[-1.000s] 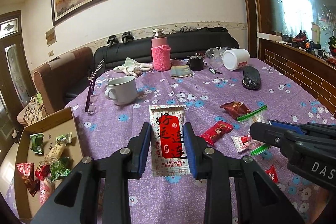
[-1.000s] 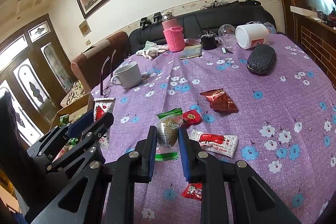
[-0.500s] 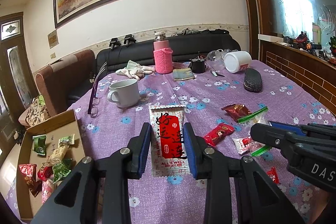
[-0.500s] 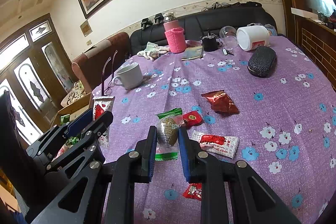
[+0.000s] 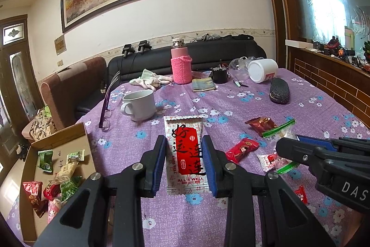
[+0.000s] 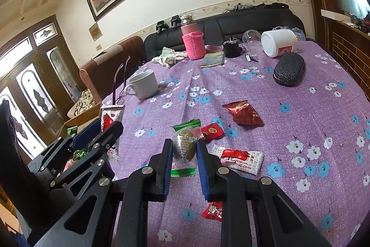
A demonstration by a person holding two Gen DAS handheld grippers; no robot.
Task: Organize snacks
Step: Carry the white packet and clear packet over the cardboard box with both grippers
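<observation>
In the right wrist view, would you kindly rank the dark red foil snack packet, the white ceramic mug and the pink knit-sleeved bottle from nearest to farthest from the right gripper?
1. Dark red foil snack packet, ahead, slightly right of the right gripper.
2. White ceramic mug, farther back, left.
3. Pink knit-sleeved bottle, at the table's far edge.

You hold a white-and-red sachet upright over the table's near edge and a clear, green-ended sweet beside it. Red packets lie mid-table; more snacks fill the cardboard box off the left edge.
</observation>
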